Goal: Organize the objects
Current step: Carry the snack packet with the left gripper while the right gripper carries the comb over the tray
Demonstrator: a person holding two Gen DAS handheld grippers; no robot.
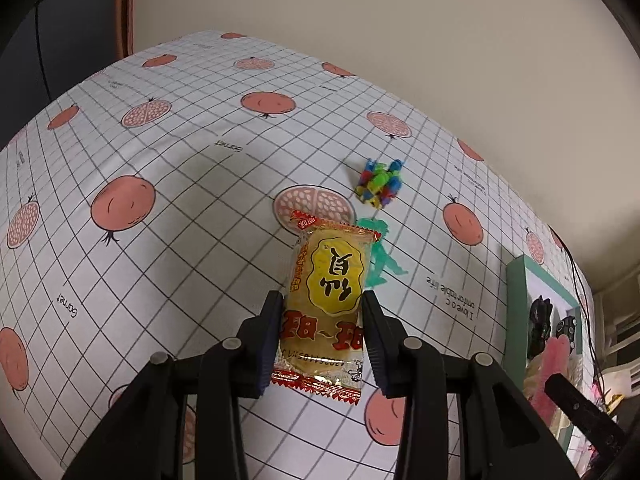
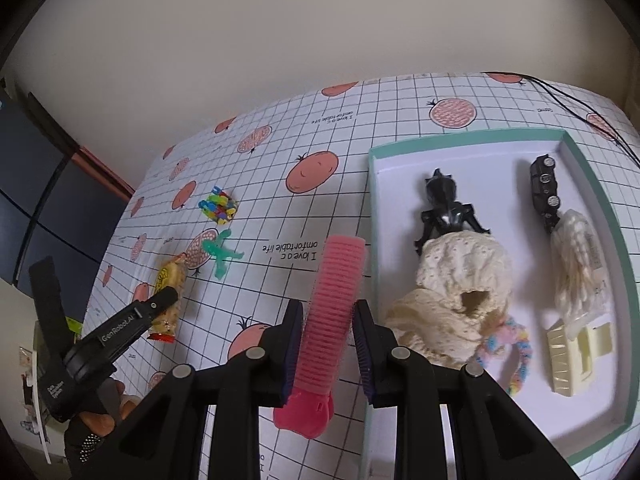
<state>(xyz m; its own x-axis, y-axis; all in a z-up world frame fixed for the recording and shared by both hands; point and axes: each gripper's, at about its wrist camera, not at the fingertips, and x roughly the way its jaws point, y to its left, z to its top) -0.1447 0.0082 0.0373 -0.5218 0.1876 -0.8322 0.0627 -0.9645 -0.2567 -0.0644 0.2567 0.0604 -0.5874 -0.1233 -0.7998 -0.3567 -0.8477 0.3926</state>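
Above the counter (image 1: pixel 160 168), the left tongs (image 1: pixel 322 320) grip a snack packet (image 1: pixel 326 300) while the right tongs (image 2: pixel 328 330) clamp a pink roller (image 2: pixel 334 304) beside the tray (image 2: pixel 372 208).

Your right gripper (image 2: pixel 327 326) clamps the pink hair roller (image 2: pixel 334 312). The tray (image 2: pixel 592 168) lies just right of it, holding the black figurine (image 2: pixel 444 208).

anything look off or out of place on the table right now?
Nothing damaged or spilled. Two toys lie loose on the tablecloth outside the tray: the multicolor block cluster and the green figure. The left gripper holds a yellow snack packet; the right gripper holds a pink hair roller.
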